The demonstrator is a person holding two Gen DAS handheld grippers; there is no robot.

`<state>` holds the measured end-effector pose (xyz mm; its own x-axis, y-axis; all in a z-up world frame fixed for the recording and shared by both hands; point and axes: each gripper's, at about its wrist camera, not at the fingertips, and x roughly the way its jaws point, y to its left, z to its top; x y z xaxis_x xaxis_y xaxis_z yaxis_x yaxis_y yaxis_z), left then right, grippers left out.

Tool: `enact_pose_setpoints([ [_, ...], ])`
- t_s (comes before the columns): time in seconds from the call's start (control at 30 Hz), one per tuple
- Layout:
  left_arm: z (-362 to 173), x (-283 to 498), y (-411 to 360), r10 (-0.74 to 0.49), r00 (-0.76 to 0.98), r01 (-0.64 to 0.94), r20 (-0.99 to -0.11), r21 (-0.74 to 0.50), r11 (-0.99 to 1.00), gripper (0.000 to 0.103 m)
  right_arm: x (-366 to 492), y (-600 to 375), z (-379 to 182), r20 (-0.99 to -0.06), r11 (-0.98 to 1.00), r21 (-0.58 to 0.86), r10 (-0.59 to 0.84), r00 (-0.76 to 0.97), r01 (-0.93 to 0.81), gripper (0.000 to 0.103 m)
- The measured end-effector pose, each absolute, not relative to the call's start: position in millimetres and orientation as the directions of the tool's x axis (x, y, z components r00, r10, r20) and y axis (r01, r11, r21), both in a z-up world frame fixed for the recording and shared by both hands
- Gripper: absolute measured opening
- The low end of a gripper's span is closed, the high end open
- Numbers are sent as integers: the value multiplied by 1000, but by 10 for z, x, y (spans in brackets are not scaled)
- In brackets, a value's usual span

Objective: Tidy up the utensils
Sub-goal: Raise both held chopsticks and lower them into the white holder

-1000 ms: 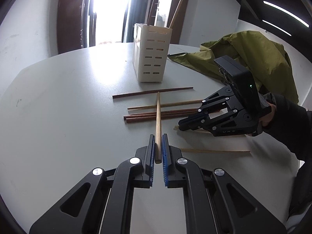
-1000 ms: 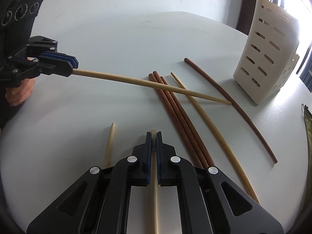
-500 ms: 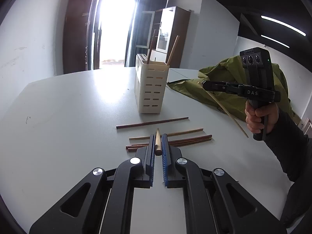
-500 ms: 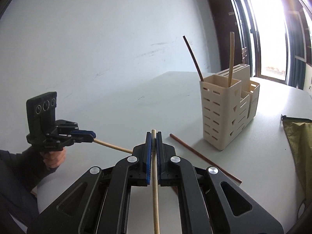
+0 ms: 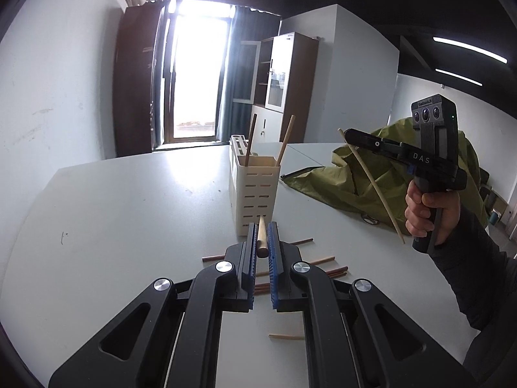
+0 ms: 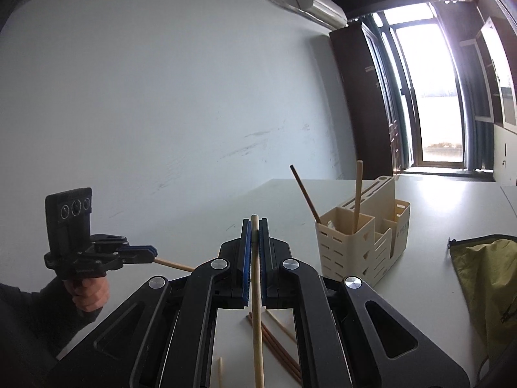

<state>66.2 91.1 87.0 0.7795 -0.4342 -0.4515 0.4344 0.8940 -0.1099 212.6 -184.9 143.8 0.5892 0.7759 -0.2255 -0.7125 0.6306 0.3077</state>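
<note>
Both tongs have risen off the table (image 5: 129,210) since one second ago. Left tongs (image 5: 262,239) lifted their pale chopstick (image 5: 261,237) clear of the pile; it now points at the cream holder (image 5: 255,194). Right tongs (image 6: 254,236) raised their pale chopstick (image 6: 257,307) from the table to holder height.

White letters "DAS" on the right tool (image 5: 350,135) body.

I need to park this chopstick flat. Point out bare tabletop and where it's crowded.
Bare: the white table left of the utensil holder, toward the wall. Crowded: the loose chopsticks in front of the holder, and the green bag on its right.
</note>
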Motion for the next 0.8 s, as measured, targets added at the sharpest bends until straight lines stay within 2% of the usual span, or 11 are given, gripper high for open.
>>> enact_pose_setpoints([
  [0.17,1180,627,868,-425,797,423,-429,-106,900,6,2352,-1885,1681,-125,663,303,740,661,-684,5],
  [0.4,1706,711,677,-402,814,418,-419,-59,907,6,2726,-1814,1906,106,694,271,667,737,-667,5],
  [0.67,1958,1232,430,-394,777,415,-490,-72,907,6,3177,-1803,1791,217,715,296,596,773,-634,5],
  [0.8,1960,1532,321,-379,752,410,-539,-68,910,6,3354,-2113,1711,261,710,372,538,801,-598,5],
])
